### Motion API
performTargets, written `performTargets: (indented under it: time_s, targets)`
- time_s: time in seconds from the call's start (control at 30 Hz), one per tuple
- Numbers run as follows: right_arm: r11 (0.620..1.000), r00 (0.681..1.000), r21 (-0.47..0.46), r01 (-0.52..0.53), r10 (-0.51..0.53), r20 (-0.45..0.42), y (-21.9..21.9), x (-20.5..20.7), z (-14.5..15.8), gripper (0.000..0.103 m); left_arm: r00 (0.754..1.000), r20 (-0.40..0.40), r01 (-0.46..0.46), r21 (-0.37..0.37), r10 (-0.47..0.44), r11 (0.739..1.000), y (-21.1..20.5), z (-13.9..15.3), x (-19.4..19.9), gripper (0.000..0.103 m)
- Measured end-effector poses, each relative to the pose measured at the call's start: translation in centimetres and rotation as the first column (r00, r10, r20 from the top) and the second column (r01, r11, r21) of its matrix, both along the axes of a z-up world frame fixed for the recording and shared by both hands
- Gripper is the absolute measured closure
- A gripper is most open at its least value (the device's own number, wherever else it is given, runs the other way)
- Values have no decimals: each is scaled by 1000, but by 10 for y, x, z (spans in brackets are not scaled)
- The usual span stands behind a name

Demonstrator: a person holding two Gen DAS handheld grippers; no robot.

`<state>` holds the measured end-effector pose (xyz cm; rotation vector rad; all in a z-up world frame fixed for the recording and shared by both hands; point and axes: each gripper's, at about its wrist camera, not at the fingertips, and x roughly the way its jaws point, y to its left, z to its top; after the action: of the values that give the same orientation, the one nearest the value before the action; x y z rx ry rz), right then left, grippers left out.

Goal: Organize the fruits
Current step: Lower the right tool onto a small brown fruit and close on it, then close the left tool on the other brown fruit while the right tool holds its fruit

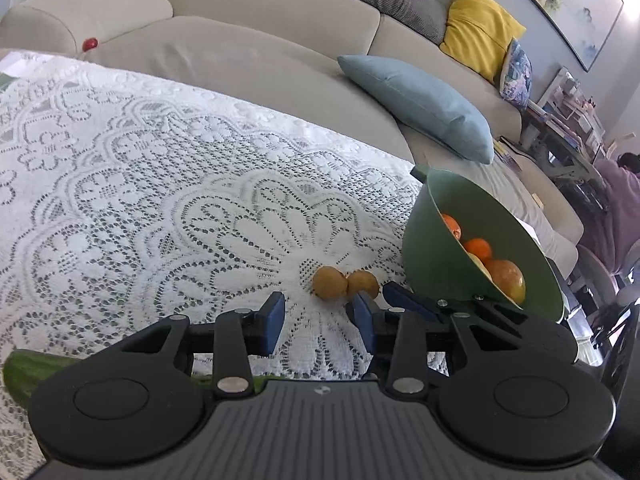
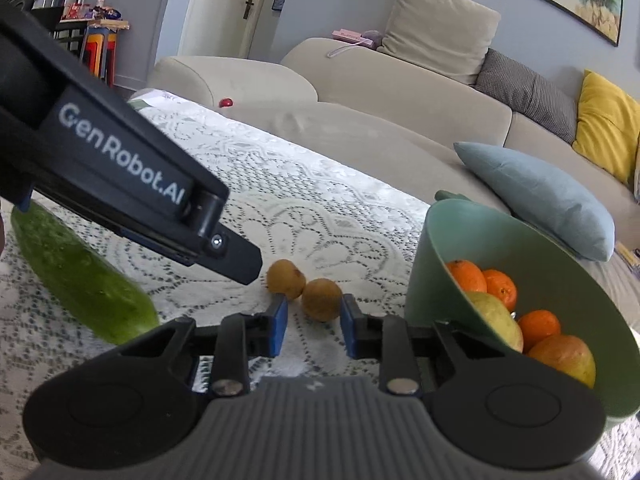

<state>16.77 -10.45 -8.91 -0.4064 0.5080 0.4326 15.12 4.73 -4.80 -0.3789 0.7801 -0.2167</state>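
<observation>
- Right claw [image 2: 313, 325], foreground of its own camera: blue pads set narrow, straddling the nearer brown fruit [image 2: 322, 298] at 12 o'clock. The right pad looks to touch the skin and a sliver of cloth shows beside the left pad, so a firm pinch cannot be confirmed from this angle.
- Left claw [image 1: 319, 321]: pads moderately apart with only lace between them. Both brown fruits sit just past its tips at 12 to 1 o'clock.
- The second brown fruit [image 2: 285, 278] touches the first on its 10 o'clock side, both resting on the lace-covered desk [image 1: 160, 200].
- In the right camera the left claw's black body crosses in from 10 o'clock, its tip ending just short of that second fruit.
- A cucumber [image 2: 84, 276] lies on the lace at 9 o'clock, partly under the left claw.
- A green bowl [image 2: 440, 240] stands at 3 o'clock, just beside the right claw, holding oranges [image 2: 498, 286], a yellow-green fruit [image 2: 494, 316] and a larger orange-yellow fruit [image 2: 564, 356].
- Beyond the desk, a beige sofa [image 1: 260, 40] carries a pale blue cushion [image 1: 420, 108], a yellow cushion [image 1: 476, 36] and a small red object [image 1: 90, 44] at 11 o'clock.
- Far right, at 3 o'clock, a person in a purple top [image 1: 616, 208] is bent over near cluttered shelves.
</observation>
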Motion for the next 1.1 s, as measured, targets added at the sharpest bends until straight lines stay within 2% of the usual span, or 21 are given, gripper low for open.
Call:
performTargets:
  time_s: [0.27,0.43,0.47,0.5,0.73,0.9,1.1]
  targets:
    - [999,999,-39,-18,19,42,7,4,-4,87,1000,-18,-14,-19,13,1000,-1,-3,6,59]
    - [999,999,-29,-20,21,43,4,3,-3,89,999,-25,-45,-32,44,998,8,-4,7,59]
    - [1000,999,-24,-19,20,42,4,3,-2,93,998,-27,-49,-37,48,998,9,-4,7,59]
    - [1000,999,-19,-17,17,41,3,3,-1,102,998,-29,-51,-45,49,998,10,-4,7,59]
    - [1000,1000,-2,-18,18,6,0,6,10,103,999,-30,-42,-36,41,998,7,-5,7,59]
    - [998,998,-62,-21,25,61,3,1,6,97,998,-30,-61,-44,60,997,10,-4,8,59]
    - [983,990,-179,-44,67,123,13,-1,-2,97,998,-35,-63,-49,61,997,12,-4,6,59]
